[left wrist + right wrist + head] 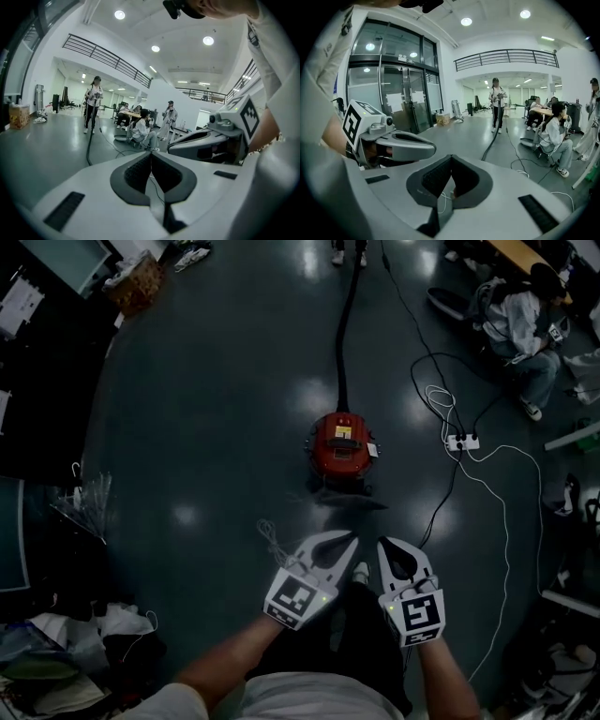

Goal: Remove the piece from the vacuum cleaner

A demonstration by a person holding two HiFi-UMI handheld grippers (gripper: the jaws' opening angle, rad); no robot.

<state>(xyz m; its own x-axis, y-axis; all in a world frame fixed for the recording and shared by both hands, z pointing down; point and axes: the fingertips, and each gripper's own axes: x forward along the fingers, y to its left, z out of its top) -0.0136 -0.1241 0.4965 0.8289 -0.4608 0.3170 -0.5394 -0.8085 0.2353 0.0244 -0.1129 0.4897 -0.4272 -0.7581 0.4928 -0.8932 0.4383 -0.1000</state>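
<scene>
Both the left tongs (345, 542) and the right tongs (389, 549) are closed tight and empty, well short of the red vacuum cleaner (342, 448) on the floor ahead, so stepping closer risks tripping on the loose white cable (497, 486) nearby.

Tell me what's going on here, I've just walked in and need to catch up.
A person holds a gripper in each hand, the left gripper and right gripper both shut and empty, held side by side above the floor. The red vacuum cleaner stands ahead of them, untouched, its hose running away across the floor.
</scene>
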